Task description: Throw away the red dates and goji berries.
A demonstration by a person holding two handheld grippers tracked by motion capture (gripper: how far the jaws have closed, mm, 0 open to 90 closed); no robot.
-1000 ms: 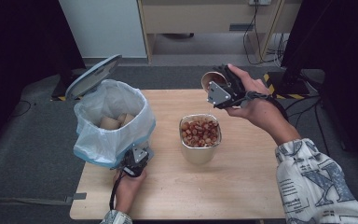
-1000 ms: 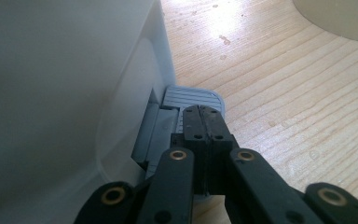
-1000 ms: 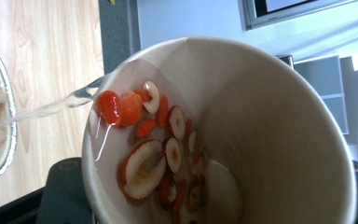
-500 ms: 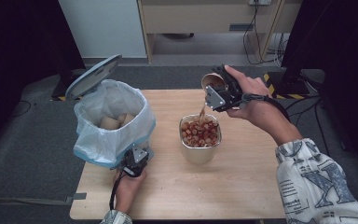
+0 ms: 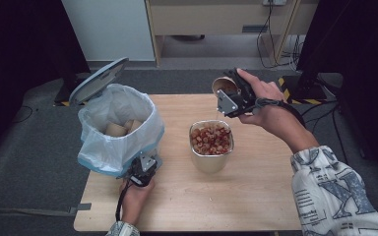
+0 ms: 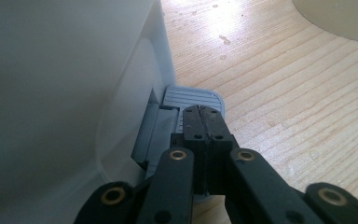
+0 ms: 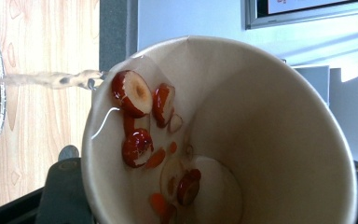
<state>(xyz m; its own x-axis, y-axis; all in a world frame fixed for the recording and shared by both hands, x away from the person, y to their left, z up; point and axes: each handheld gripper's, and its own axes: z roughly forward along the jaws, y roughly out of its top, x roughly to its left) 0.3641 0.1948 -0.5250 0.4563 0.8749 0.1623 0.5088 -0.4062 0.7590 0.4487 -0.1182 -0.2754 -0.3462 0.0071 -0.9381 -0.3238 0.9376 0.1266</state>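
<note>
A wooden table stands on grey carpet. Behind it, a light wooden cabinet sits against the wall, with black cables hanging beside it. Yellow-black hazard tape marks the floor near the table's far right corner.

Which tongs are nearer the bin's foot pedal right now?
Left. The left tongs are shut with their tips on the pedal at the foot of the bin. The right tongs hold a paper cup tipped above the metal container, well away.
</note>
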